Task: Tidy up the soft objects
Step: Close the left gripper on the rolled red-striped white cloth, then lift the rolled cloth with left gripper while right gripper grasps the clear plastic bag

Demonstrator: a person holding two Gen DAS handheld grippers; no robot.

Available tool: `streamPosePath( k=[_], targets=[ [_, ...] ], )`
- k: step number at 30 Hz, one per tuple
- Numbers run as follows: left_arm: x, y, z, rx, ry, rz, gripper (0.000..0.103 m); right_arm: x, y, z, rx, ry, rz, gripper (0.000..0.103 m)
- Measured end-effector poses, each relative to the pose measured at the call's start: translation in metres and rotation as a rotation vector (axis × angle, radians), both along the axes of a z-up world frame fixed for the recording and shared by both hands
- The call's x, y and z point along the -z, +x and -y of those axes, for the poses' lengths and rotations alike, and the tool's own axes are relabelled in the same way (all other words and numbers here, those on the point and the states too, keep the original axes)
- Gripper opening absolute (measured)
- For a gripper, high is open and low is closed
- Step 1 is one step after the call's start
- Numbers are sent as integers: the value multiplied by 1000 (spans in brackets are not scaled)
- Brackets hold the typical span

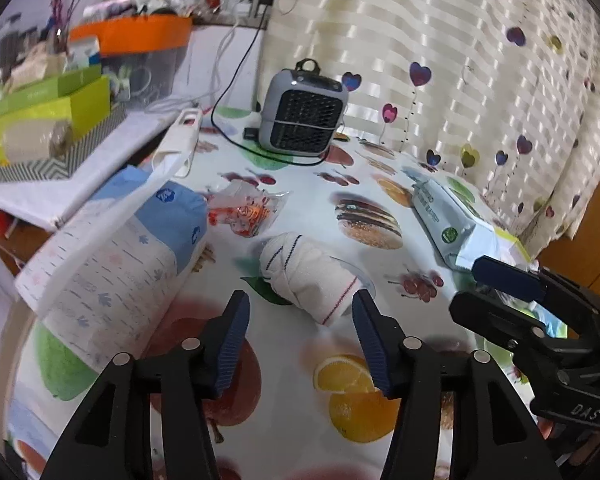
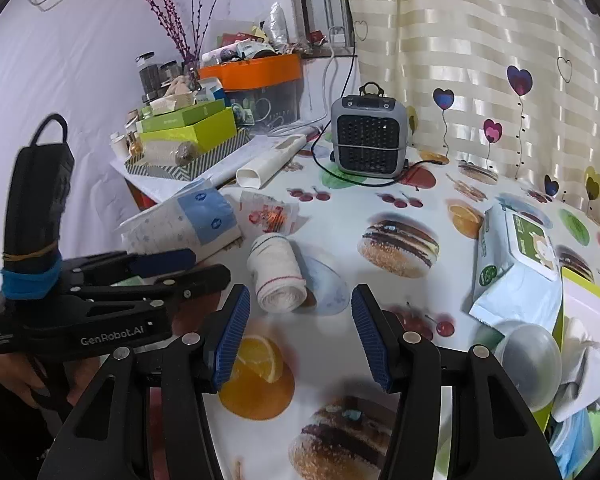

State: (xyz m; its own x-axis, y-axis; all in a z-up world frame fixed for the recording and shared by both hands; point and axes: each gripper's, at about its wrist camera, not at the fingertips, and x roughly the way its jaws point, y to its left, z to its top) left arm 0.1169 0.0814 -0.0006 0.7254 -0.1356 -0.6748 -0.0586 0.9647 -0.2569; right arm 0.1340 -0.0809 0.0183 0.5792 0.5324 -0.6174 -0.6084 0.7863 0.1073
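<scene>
Both spread wide and empty: the left hand-held gripper (image 1: 300, 332) and right hand-held gripper (image 2: 298, 330) hover at lower centre, just short of the rolled towel (image 1: 310, 276) on the table (image 1: 300, 196).

Ahead of the left gripper (image 1: 300, 322), whose body is black and whose pads (image 1: 233, 336) are ribbed dark blue, lies a white rolled cloth (image 1: 310, 276) with thin red and dark blue lines. The tablecloth (image 1: 300, 208) under it is white, printed with burgers, orange slices, cherries and apples. To the gripper's left is a pack (image 1: 116, 256), blue on top and white below with small blue and pink marks. Beyond the cloth stands a grey heater (image 1: 302, 114) with a black grille. To the right, the wipes pack (image 1: 450, 220) is pale blue with green. The curtain (image 1: 460, 60) is cream-striped with purple, pink and yellow hearts.
</scene>
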Motion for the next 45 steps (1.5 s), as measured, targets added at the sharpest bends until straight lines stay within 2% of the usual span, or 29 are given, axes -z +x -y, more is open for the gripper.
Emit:
streamPosePath(
  k=[7, 15, 17, 27, 28, 30, 31, 38, 45],
  targets=[
    [13, 26, 4, -16, -65, -46, 58, -2, 8, 5, 36, 6, 4, 54],
    [26, 54, 6, -132, -105, -110, 60, -6, 14, 13, 64, 28, 13, 54],
    [28, 60, 9, -144, -98, -118, 64, -6, 16, 14, 68, 34, 11, 54],
    [40, 79, 24, -113, -103, -161, 66, -8, 18, 20, 80, 46, 10, 54],
    [42, 81, 25, -107, -100, -169, 64, -8, 18, 21, 83, 48, 10, 54],
    [42, 82, 29, -96, -78, -163, 48, -9, 19, 23, 89, 48, 8, 54],
    [42, 82, 31, -95, -63, -163, 46, -9, 19, 24, 93, 48, 7, 54],
    [35, 67, 25, -88, -53, -122, 45, -9, 22, 29, 117, 43, -4, 54],
    [20, 34, 10, -86, -37, -66, 45, -3, 31, 18, 107, 35, -36, 54]
  ],
)
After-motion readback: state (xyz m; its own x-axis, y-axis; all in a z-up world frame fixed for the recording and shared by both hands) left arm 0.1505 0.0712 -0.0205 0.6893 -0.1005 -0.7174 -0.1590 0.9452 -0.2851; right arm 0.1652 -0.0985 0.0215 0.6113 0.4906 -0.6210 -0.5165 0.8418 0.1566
